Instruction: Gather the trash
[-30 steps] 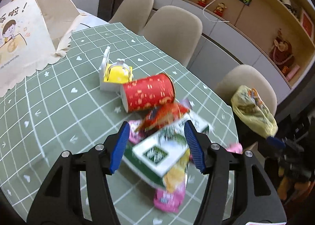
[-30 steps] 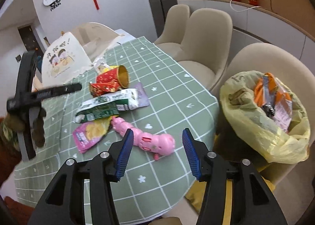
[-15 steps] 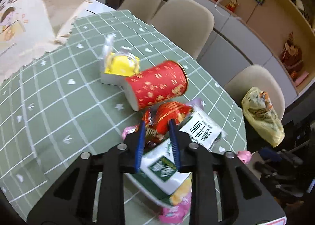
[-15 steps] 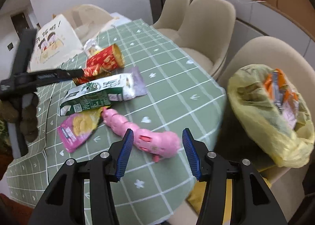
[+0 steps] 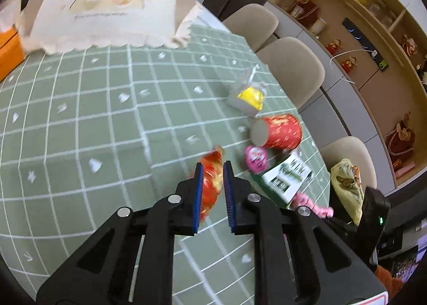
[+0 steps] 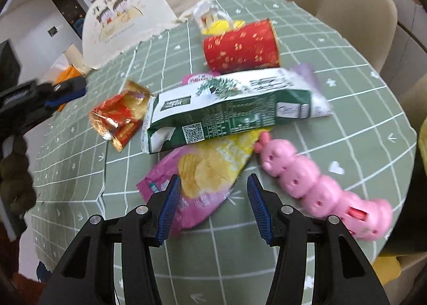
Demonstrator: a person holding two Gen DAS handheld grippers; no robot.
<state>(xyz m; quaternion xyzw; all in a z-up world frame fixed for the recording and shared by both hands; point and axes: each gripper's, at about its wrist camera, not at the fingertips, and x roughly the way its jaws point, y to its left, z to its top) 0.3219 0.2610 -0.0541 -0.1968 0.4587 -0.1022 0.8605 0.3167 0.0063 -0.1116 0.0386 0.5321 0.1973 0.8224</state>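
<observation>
The red wrapper (image 5: pixel 212 182) sits between the blue pads of the left gripper (image 5: pixel 212 168), whose jaws are closing on it; the foil is crumpled, its top poking out past the fingertips, and it appears lifted off the green tablecloth (image 5: pixel 106 123). In the right wrist view the same wrapper (image 6: pixel 118 115) hangs left of the pile, with the left gripper (image 6: pixel 53 96) coming in from the left edge.

Just right of the left fingers lie a small pink lid (image 5: pixel 256 158) and the green-and-white carton (image 5: pixel 287 179), with the red cup (image 5: pixel 280 132) on its side beyond them and a yellow packet (image 5: pixel 249 96) farther out. A pink toy (image 5: pixel 312 204) shows past the carton (mostly hidden by the finger).

The right gripper (image 6: pixel 212 188) has its fingers spread wide, gripping nothing. Between and just ahead of them lies the pink chip bag (image 6: pixel 202 174), its lower corner reaching the left pad. The carton (image 6: pixel 226 110) lies across the bag's far end, the cup (image 6: pixel 241 47) beyond that. The toy (image 6: pixel 315 184) lies right of the right finger, touching the tablecloth (image 6: pixel 347 107).

A yellow trash bag (image 5: pixel 347 187) sits on a chair (image 5: pixel 352 150) far right of the left fingers. A cream food cover (image 5: pixel 112 3) stands at the far side.
</observation>
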